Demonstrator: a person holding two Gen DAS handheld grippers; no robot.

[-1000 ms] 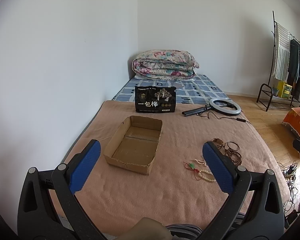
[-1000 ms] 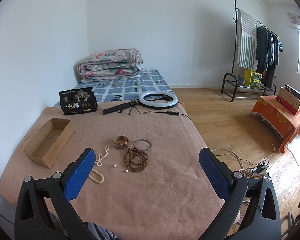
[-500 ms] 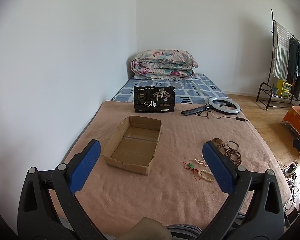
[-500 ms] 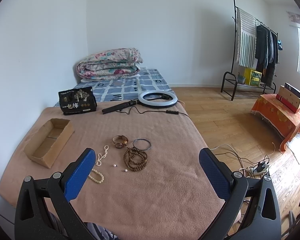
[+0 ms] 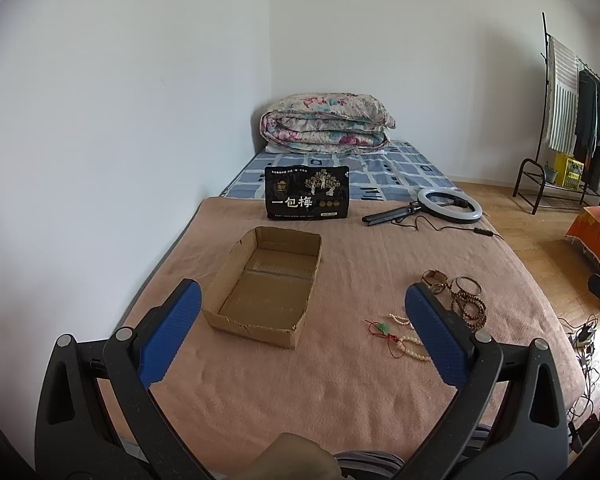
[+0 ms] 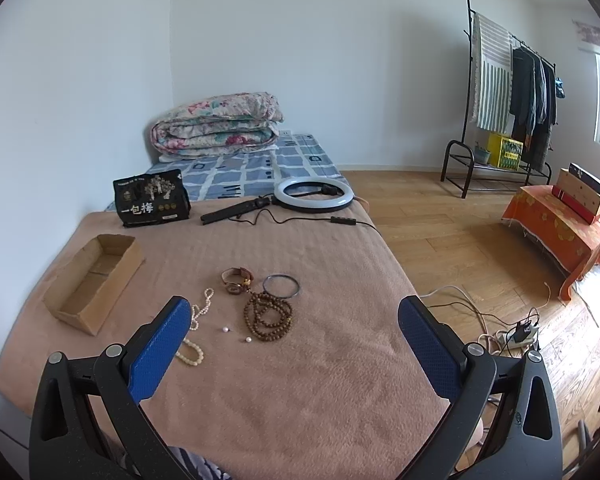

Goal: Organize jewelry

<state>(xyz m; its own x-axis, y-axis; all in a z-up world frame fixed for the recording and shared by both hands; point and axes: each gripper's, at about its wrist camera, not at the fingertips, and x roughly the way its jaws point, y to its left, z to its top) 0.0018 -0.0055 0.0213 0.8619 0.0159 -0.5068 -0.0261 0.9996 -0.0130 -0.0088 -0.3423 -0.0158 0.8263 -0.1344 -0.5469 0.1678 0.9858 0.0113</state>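
An empty open cardboard box (image 5: pixel 266 292) (image 6: pixel 94 282) lies on the pink blanket. Right of it lies loose jewelry: brown wooden beads (image 6: pixel 268 316) (image 5: pixel 469 306), a thin dark bangle (image 6: pixel 281 286), a brown watch (image 6: pixel 236 279), a pearl string (image 6: pixel 202 308), a cream bead bracelet (image 6: pixel 190 354) with a red cord and green pendant (image 5: pixel 383 328), and two loose pearls (image 6: pixel 236 334). My left gripper (image 5: pixel 301 336) is open and empty, held above the near edge facing the box. My right gripper (image 6: pixel 294 344) is open and empty, held above the near edge facing the jewelry.
A black snack bag (image 5: pixel 307 197) stands behind the box. A ring light (image 6: pixel 313 194) with a black handle and cable lies at the back right. A folded quilt (image 5: pixel 325 124) sits at the far end. The bed's right edge drops to a wooden floor with cables (image 6: pixel 511 328).
Both views have shifted very slightly; the grippers stay open and nothing on the blanket has moved.
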